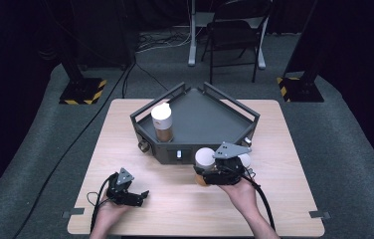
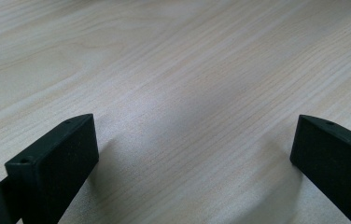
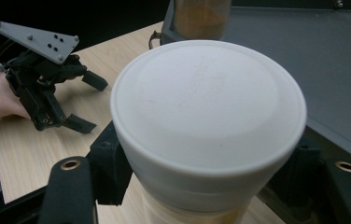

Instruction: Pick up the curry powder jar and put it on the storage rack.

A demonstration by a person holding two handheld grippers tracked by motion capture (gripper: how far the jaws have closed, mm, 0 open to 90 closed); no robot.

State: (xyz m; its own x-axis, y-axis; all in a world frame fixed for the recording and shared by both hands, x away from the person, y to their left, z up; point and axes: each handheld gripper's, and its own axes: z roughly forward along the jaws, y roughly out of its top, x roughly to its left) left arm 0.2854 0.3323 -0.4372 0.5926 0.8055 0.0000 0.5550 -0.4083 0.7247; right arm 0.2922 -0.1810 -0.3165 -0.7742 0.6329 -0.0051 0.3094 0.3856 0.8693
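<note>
**Carrying the second jar to the tray**

The right gripper [image 1: 210, 175] pinched a white-lidded jar [image 3: 208, 116] just before the grey tray [image 1: 210, 122]; lifting it clear of the tray's rail was advisable. The left gripper [image 1: 138, 196] rested spread, well left of the tray.

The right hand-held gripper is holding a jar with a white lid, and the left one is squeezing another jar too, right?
Not quite. The right hand-held gripper does hold the white-lidded jar, but the left hand-held gripper holds nothing. The left gripper view shows its jaws wide apart over the bare wooden table. The other jar stands in the dark tray.
</note>
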